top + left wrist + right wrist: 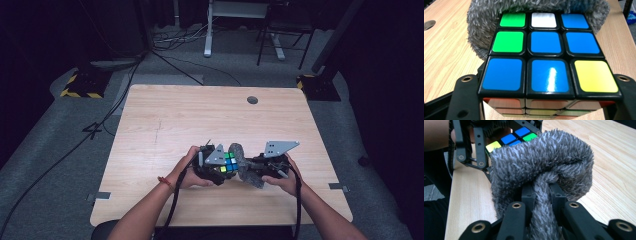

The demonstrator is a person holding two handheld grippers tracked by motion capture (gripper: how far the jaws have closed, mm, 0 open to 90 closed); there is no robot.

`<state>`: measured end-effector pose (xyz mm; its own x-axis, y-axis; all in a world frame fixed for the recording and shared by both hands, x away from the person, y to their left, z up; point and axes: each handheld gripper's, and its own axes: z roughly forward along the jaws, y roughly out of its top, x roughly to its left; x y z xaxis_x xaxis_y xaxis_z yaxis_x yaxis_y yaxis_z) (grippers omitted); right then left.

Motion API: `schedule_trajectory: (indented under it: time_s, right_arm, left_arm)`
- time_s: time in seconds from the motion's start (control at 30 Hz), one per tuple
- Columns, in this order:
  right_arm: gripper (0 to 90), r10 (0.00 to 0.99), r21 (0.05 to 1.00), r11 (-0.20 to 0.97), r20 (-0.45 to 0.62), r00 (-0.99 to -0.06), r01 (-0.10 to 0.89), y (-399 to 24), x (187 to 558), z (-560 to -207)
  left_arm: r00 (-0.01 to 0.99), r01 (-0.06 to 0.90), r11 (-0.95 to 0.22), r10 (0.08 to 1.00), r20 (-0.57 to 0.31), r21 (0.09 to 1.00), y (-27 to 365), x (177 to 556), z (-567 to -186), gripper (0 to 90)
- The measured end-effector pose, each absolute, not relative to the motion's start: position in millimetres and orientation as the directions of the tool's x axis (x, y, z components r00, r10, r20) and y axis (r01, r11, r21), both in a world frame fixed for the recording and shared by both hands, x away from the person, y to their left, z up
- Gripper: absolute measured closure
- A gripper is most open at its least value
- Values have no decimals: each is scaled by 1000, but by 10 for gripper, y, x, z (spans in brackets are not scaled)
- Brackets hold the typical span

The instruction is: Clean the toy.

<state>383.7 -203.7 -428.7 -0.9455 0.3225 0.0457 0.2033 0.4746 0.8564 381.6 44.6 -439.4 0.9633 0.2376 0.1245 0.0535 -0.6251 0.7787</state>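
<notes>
the high view looks forward and down from above the person's side. the left gripper view sits very close to the rubik's cube (549,53) between its jaws. the right gripper view sits close behind the grey fuzzy cloth (544,167); both gripper views share cube and cloth.

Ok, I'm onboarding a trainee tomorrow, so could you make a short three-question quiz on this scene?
1. What does the left hand-held gripper hold?
2. True or false: the right hand-held gripper pinches the fluffy grey cloth.
3. Which colour is the centre sticker on the cube face seen in the left gripper view: A green, B blue, C yellow?

Key: 1. The multicoloured plastic puzzle cube. 2. True. 3. B.
</notes>
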Motion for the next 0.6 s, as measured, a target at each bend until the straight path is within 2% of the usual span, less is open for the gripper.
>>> schedule_trajectory:
  time_s: [0.13, 0.2, 0.4, 0.53, 0.6]
  right_arm:
    - [791, 280, 879, 439, 64, -958, 187, -2032, 3812, -4258]
    - [791, 286, 863, 482, 12, -958, 154, -1967, 3767, -4245]
    - [792, 318, 863, 471, 26, -948, 182, -2033, 3815, -4251]
    - [792, 334, 828, 528, 1, -943, 188, -2020, 3848, -4307]
    - [792, 346, 803, 551, 29, -938, 229, -2029, 3909, -4378]
  left_arm:
    - [962, 54, -668, 235, 141, 742, 407, 3812, -4421, 308]
    - [962, 46, -687, 226, 154, 726, 366, 3797, -4445, 335]
    - [958, 40, -680, 235, 166, 732, 377, 3799, -4425, 336]
    - [958, 29, -665, 233, 170, 746, 395, 3788, -4393, 337]
    - [957, 29, -658, 237, 170, 753, 417, 3789, -4370, 337]
